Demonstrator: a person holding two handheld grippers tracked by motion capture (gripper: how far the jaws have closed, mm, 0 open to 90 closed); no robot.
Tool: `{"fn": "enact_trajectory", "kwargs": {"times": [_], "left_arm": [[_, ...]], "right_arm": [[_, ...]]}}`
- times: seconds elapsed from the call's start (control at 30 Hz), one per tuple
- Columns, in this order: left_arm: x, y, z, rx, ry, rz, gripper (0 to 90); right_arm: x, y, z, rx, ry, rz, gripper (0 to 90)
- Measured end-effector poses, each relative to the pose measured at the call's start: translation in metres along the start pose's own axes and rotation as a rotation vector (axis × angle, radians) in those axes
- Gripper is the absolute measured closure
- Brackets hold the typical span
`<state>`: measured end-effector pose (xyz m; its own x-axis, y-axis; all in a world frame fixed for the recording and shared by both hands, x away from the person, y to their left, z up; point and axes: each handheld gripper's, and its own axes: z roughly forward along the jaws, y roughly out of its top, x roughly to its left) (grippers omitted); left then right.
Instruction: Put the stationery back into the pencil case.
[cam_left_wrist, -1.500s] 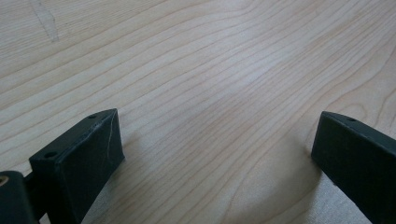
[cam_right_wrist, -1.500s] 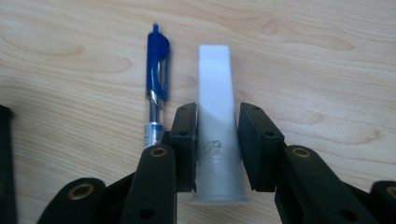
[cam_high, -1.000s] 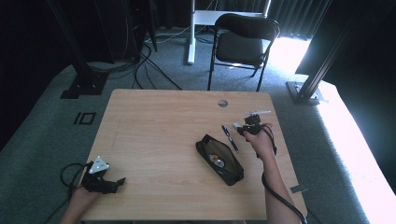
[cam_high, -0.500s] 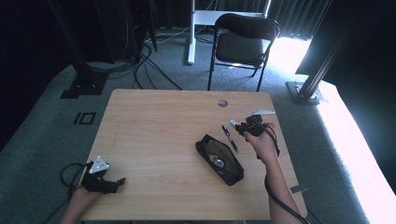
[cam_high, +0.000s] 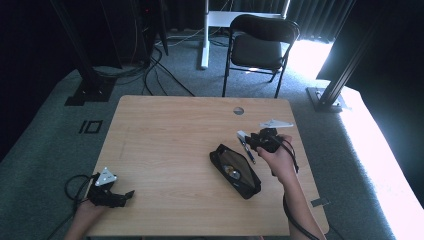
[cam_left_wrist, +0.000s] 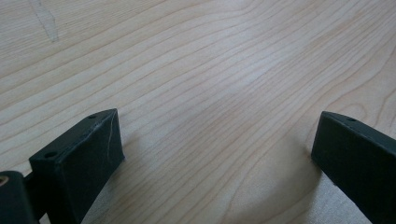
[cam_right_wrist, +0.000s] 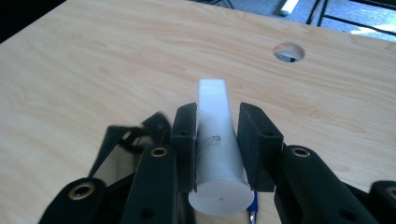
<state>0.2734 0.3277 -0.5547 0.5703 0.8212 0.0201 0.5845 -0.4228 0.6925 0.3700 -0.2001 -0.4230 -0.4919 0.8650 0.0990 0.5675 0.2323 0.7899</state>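
My right gripper (cam_high: 252, 139) is shut on a white tube (cam_high: 241, 134) and holds it a little above the table, right of centre. In the right gripper view the tube (cam_right_wrist: 215, 140) lies lengthwise between the two jaws, its flat crimped end pointing away and its round cap end toward the camera. An open black pouch (cam_high: 235, 171) lies just below and left of that gripper, and its blurred edge (cam_right_wrist: 126, 140) shows under the jaws. A blue pen (cam_high: 248, 152) lies beside the pouch. My left gripper (cam_high: 125, 197) rests open at the front left; its jaws (cam_left_wrist: 215, 135) stand wide over bare wood.
The wooden table (cam_high: 170, 130) has a round cable hole (cam_high: 238, 110) near its far edge. A black folding chair (cam_high: 260, 47) stands behind the table. Cables and dark stand legs (cam_high: 90, 85) lie on the floor at the far left.
My right gripper has risen slightly and shifted a little left toward the pouch with the white tube in it. The left gripper has not moved.
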Motion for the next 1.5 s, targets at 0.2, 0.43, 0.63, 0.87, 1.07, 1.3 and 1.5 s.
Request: {"fn": "enact_trajectory", "kwargs": {"times": [0.2,0.43,0.63,0.87,1.07,1.3,1.5], "left_arm": [[0.000,0.000,0.000,-0.001,0.000,0.000,2.2],[0.000,0.000,0.000,-0.001,0.000,0.000,2.2],[0.000,0.000,0.000,0.000,-0.001,0.000,2.2],[0.000,0.000,0.000,0.001,-0.001,0.000,2.2],[0.000,0.000,0.000,0.000,-0.001,0.000,2.2],[0.000,0.000,0.000,0.000,-0.001,0.000,2.2],[0.000,0.000,0.000,0.000,-0.001,0.000,2.2]], "right_arm": [[0.018,-0.003,-0.008,-0.011,0.055,-0.032,68.4],[0.036,-0.012,-0.009,0.005,0.104,-0.073,68.5],[0.042,-0.023,-0.004,0.038,0.103,-0.096,68.6],[0.046,-0.034,0.009,0.081,0.107,-0.098,68.7],[0.048,-0.039,0.022,0.126,0.102,-0.103,68.8],[0.050,-0.044,0.038,0.174,0.083,-0.115,69.0],[0.053,-0.044,0.050,0.223,0.065,-0.141,69.2]]}}
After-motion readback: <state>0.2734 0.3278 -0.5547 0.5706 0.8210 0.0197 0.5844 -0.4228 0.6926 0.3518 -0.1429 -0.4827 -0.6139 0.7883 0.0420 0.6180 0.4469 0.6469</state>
